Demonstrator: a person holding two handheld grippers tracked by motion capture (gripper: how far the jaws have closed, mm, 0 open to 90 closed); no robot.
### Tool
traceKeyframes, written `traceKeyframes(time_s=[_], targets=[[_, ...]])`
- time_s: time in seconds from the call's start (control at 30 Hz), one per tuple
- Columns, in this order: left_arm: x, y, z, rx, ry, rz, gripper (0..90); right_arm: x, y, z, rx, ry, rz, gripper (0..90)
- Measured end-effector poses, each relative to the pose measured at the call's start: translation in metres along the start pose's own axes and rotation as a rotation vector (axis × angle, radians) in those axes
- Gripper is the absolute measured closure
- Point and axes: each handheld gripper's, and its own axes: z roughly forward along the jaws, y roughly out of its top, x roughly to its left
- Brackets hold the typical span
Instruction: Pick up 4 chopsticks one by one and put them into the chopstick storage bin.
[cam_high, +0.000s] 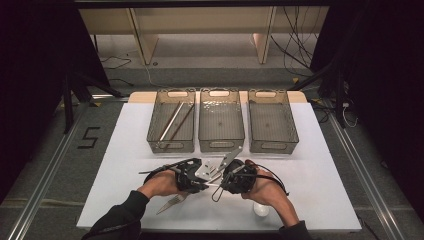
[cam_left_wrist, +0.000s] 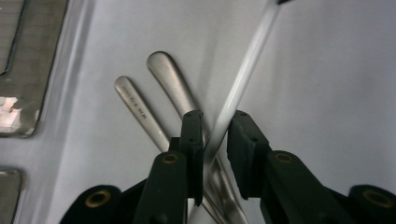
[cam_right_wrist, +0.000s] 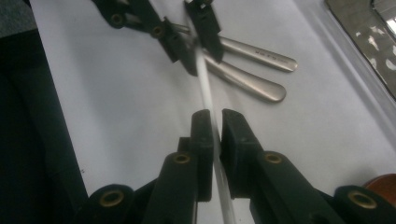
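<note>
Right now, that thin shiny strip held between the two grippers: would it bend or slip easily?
The thin strip runs straight between the right hand-held gripper and the left hand-held gripper, so it is probably stiff. Its glossy surface looks smooth, so it could slip or pivot.

White table (cam_high: 125, 150), three grey bins (cam_high: 221, 122) in a row, cutlery (cam_high: 172, 202), white cup (cam_high: 260, 209).

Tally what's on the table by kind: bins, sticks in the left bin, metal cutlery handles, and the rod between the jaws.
Mesh bins: 3
Sticks in the left bin: 2
Metal cutlery handles: 2
Pale rod: 1
Total: 8
</note>
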Motion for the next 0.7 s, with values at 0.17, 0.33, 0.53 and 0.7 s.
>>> traceKeyframes(time_s=[0.17, 0.33, 0.53, 0.7], targets=[[-0.007, 0.006, -0.003, 0.008, -0.02, 0.058, 83.0, -0.007, -0.003, -0.003, -0.006, -0.012, 0.019, 79.3], [-0.003, 0.009, -0.006, 0.015, 0.0, 0.032, 83.8, -0.011, -0.004, -0.01, -0.054, -0.019, 0.058, 63.2], [0.008, 0.005, -0.012, 0.035, 0.044, -0.062, 83.8, -0.015, -0.003, -0.029, -0.18, -0.114, 0.115, 47.7], [0.019, 0.0, -0.018, 0.039, 0.089, -0.162, 83.8, -0.015, -0.005, -0.041, -0.252, -0.16, 0.166, 40.7]])
